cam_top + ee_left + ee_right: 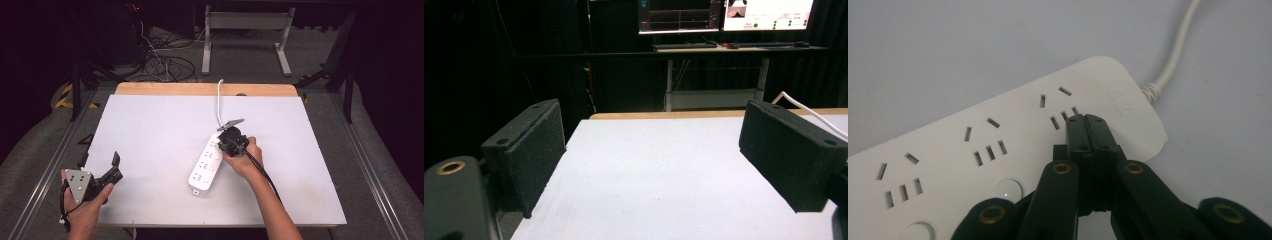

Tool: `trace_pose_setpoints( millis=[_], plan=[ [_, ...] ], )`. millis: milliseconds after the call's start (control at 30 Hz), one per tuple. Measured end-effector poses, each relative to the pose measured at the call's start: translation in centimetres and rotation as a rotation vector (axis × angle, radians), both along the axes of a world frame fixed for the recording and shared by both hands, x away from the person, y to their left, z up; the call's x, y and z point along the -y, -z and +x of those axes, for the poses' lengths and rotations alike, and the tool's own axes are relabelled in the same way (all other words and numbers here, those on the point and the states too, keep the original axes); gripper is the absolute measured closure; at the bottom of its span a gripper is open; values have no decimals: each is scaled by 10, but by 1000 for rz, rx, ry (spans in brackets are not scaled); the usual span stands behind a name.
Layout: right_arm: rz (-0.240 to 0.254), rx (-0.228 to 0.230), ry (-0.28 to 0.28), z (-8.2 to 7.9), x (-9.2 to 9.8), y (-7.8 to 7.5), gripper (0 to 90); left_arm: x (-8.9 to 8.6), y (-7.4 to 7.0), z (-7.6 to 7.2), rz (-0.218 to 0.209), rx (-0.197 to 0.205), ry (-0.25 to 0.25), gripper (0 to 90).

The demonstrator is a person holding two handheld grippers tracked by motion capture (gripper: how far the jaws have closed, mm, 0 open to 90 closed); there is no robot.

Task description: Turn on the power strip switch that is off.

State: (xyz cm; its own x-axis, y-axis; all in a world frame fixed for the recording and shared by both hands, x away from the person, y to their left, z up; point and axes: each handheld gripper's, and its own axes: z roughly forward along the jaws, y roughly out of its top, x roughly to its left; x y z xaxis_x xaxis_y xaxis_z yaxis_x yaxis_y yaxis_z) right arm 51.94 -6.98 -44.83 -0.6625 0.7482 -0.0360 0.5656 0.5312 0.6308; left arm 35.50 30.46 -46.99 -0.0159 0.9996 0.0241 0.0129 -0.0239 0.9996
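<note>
A white power strip (206, 162) is laid flat on the white table (150, 130), right of the middle. Its long axis is set on a diagonal in the high view: the corded end is turned toward the far right, the free end toward the near left. A white cable (220, 102) is led from the far end toward the table's back edge, where it is lost from sight.

The right gripper (231, 140) is held over the corded end of the strip, its jaws pressed together with nothing pinched between them. In the right gripper view (1087, 122) the closed tips are seen at the socket nearest the cable; whether they touch the casing cannot be told. The strip's near end is cut off at that picture's left edge, and the embossed lettering by the cable is too faint to read.

The left gripper (111, 167) is held at the table's near-left corner, well apart from the strip, its jaws spread wide over bare table (654, 165). In the high view, part of the strip's far end is covered by the right gripper.
</note>
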Motion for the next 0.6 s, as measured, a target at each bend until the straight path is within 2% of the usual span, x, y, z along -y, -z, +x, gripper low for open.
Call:
trace_pose_setpoints(
  millis=[600],
  plan=[
    [7,-5,5,0,1,1,900,0,0,0,-4,-2,3,121]
  ],
)
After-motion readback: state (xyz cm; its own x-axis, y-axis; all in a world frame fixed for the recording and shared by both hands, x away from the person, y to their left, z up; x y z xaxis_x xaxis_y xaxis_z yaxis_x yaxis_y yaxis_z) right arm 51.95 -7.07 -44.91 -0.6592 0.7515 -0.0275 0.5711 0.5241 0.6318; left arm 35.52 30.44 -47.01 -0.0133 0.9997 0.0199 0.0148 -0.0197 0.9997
